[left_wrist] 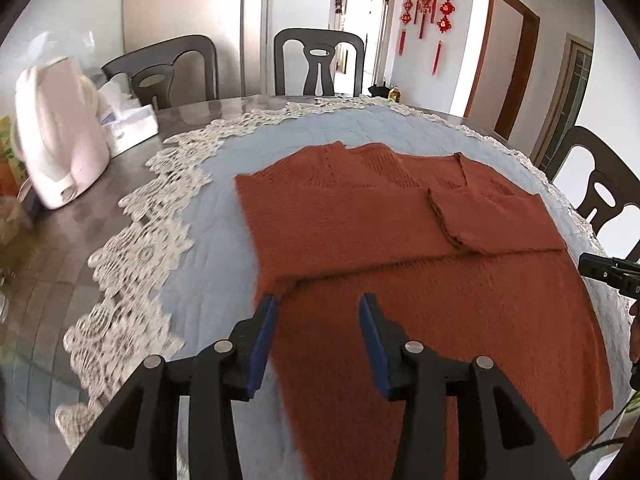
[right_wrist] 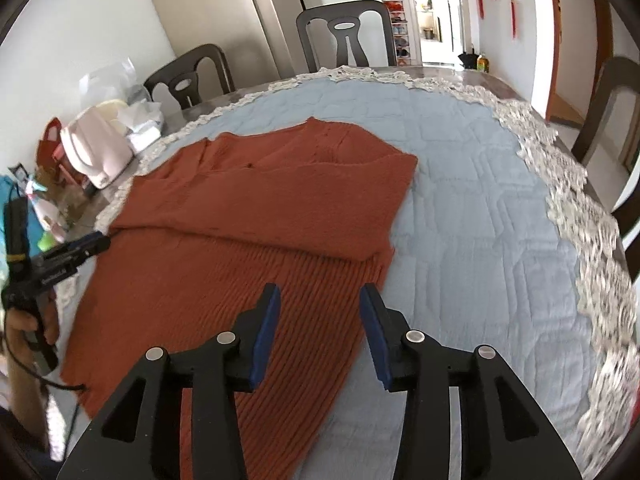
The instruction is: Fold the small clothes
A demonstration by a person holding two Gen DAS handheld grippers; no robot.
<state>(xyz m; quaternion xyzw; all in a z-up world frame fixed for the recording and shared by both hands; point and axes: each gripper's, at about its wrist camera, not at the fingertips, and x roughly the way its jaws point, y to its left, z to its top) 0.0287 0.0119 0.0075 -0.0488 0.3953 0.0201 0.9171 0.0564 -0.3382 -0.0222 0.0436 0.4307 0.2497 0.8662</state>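
Note:
A rust-orange knitted sweater [left_wrist: 400, 264] lies flat on a light blue quilted cloth [left_wrist: 208, 280] on the table, with both sleeves folded in across its chest. It also shows in the right wrist view [right_wrist: 248, 232]. My left gripper [left_wrist: 318, 312] is open and empty, just above the sweater's near left edge. My right gripper [right_wrist: 318, 304] is open and empty, above the sweater's near right edge. The right gripper shows at the right edge of the left wrist view [left_wrist: 608, 270]. The left gripper shows at the left of the right wrist view [right_wrist: 72, 252].
A pale pink kettle [left_wrist: 60, 148] and a white tissue pack [left_wrist: 128, 120] stand on the table's far left. White lace trim [left_wrist: 136, 248] edges the blue cloth. Dark chairs [left_wrist: 318, 62] stand around the table. More clutter sits beside the kettle [right_wrist: 100, 148].

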